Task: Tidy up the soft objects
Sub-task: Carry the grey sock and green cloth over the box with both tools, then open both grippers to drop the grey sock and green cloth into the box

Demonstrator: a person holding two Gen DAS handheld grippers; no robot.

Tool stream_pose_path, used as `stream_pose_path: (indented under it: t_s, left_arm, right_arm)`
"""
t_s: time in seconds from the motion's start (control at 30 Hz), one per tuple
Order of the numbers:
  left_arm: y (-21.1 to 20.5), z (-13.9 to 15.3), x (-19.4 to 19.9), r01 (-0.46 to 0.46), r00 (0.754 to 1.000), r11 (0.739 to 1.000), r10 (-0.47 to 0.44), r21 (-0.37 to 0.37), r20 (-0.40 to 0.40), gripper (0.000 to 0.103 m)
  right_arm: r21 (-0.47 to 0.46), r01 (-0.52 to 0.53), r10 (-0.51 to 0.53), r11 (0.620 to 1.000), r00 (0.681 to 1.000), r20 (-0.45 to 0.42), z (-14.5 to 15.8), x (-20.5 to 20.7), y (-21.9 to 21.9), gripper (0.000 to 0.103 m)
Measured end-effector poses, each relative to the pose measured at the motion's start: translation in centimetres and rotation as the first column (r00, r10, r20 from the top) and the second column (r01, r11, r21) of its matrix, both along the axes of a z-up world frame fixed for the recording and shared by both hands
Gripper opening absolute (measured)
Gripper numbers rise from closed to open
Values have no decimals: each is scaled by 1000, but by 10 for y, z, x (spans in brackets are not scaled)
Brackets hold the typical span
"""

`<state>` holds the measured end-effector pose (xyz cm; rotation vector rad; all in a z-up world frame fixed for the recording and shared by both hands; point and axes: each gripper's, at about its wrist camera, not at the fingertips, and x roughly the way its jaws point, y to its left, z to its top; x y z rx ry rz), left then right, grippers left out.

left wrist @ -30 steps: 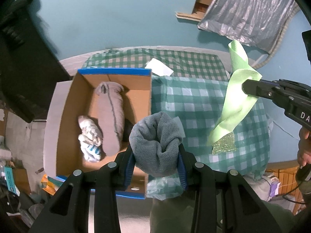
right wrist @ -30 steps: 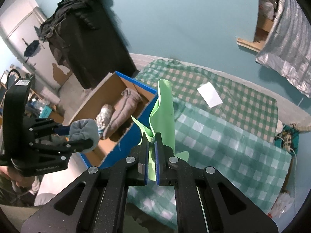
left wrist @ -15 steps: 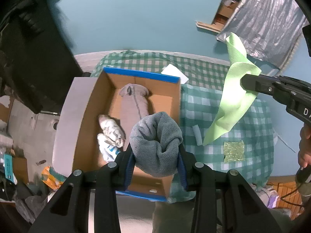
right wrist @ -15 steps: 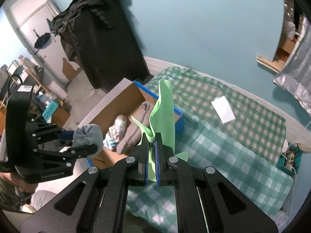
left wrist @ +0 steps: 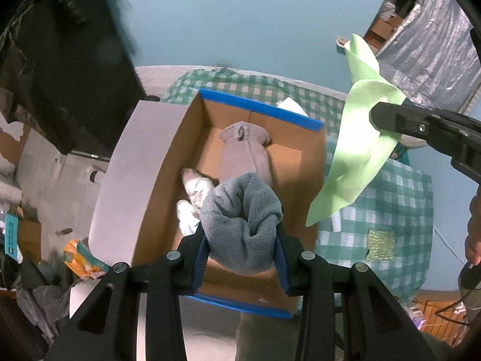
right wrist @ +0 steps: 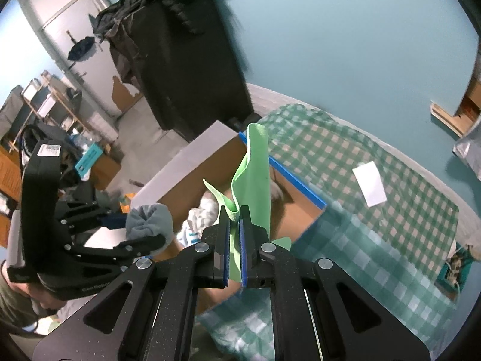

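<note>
Left gripper [left wrist: 240, 240] clamping grey towel [left wrist: 240, 225] above open cardboard box [left wrist: 156, 180]

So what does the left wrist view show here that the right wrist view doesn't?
Only the left wrist view shows the small glittery yellow-green square on the checked cloth. Only the right shows the wooden shelving across the room. Both show the blue-edged cardboard box, the rolled grey towel in the left gripper and the light green cloth in the right gripper.

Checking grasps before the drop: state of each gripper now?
Left gripper: closed on the grey towel.
Right gripper: closed on the green cloth.
</note>
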<state>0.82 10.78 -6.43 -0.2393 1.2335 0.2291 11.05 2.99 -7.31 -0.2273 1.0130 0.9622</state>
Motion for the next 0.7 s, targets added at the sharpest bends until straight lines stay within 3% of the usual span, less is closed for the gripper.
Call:
stream_pose_path:
  t_s: [0.7]
  left_arm:
    - [38,-50,6,-63,994,997,59,-42,-92,41]
  right_arm:
    - [-102,-44,33,994,993,-113,-56,8,57,5]
